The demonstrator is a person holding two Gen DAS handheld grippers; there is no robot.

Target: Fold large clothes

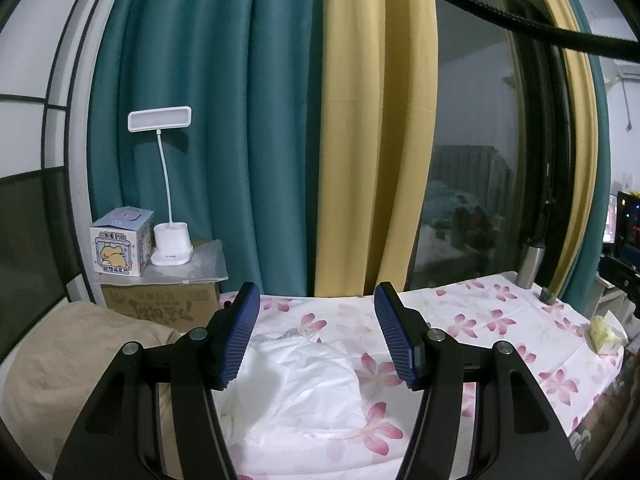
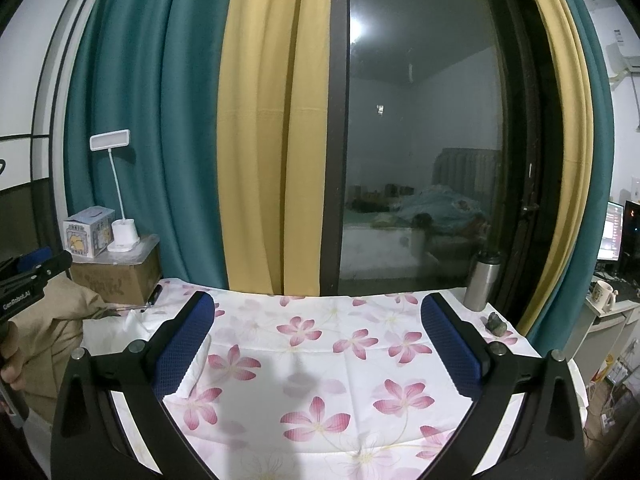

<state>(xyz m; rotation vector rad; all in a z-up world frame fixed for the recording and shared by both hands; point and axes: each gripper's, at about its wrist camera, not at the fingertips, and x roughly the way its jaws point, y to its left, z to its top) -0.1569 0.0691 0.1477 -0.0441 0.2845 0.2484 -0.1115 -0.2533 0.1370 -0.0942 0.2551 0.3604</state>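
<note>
A folded white garment [image 1: 296, 384] lies on the table under a floral cloth [image 1: 500, 320]. My left gripper [image 1: 316, 304] is open and empty, hovering just above and in front of the white garment. A beige garment [image 1: 72, 360] is heaped at the table's left. My right gripper [image 2: 320, 312] is open and empty over the floral cloth [image 2: 304, 360]. In the right wrist view the left gripper [image 2: 36, 272] shows at the far left over the beige garment [image 2: 60, 332], and an edge of the white garment [image 2: 116, 332] shows beside it.
A cardboard box [image 1: 160, 304] at the back left carries a cartoon carton [image 1: 120, 244] and a white desk lamp [image 1: 172, 240]. A steel tumbler [image 2: 482, 280] and a small dark object [image 2: 494, 322] stand at the back right. Curtains and a glass door stand behind.
</note>
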